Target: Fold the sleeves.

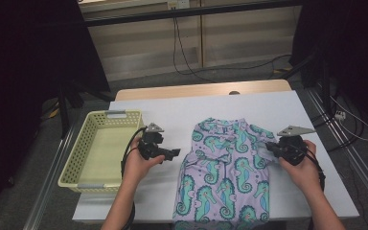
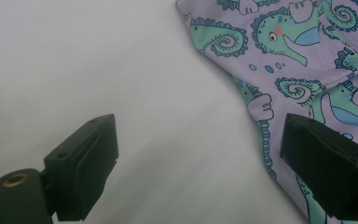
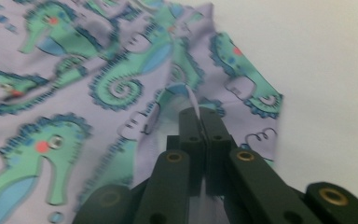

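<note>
Right gripper (image 3: pixel 199 114): jaws pressed together on a raised fold of the seahorse-print garment (image 1: pixel 225 167), pinched at its right sleeve edge; left gripper (image 2: pixel 200 158): jaws spread wide, nothing between them, held over the white table cover (image 1: pixel 172 120) just beside the garment's left edge. Garment: laid flat at table centre, right of the yellow basket (image 1: pixel 100 148). Handling note: a matching pinch on the left edge is advised before any lift, so that the cloth is raised evenly and not dragged.

White table (image 1: pixel 287 110) bears basket (image 1: pixel 84 153) (yellow), seahorse garment (image 1: pixel 225 172).
</note>
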`<action>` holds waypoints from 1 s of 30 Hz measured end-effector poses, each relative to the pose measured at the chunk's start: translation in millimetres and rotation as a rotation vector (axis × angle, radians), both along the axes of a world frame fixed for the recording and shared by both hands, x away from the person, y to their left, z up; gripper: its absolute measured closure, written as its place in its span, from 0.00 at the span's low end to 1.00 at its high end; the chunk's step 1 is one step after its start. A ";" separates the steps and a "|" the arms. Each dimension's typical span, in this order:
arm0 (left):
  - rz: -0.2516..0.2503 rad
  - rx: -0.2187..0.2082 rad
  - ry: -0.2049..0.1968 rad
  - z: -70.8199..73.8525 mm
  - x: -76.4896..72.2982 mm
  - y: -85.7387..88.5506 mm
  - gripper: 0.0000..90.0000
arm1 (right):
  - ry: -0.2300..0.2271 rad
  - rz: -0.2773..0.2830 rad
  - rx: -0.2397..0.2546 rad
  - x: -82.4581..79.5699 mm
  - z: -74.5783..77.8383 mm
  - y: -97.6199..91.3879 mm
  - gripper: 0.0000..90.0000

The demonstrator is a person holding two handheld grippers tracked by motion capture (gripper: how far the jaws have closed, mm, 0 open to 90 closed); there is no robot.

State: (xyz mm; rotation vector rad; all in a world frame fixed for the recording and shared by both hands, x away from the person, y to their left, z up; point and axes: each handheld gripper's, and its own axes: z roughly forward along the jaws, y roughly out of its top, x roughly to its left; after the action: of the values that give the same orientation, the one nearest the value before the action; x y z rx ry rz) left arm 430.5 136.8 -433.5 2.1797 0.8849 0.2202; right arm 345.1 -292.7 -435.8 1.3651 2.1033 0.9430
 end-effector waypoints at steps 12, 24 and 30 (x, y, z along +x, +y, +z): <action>0.020 -0.007 -0.009 1.2 -1.7 2.8 0.13 | 0.064 0.099 -0.020 -2.6 -12.6 22.6 0.74; 0.022 -0.019 -0.008 4.5 -2.2 5.3 0.13 | 0.072 0.116 -0.089 -5.1 -21.0 28.4 0.64; 0.020 -0.008 -0.018 5.9 -2.7 7.0 0.13 | 0.079 0.099 -0.051 0.3 -22.1 21.6 0.82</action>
State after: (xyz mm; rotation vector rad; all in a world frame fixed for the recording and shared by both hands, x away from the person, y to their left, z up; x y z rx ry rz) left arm 427.8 143.9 -427.6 2.1591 0.8967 0.2457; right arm 345.4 -271.2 -457.9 1.3032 2.2566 0.8802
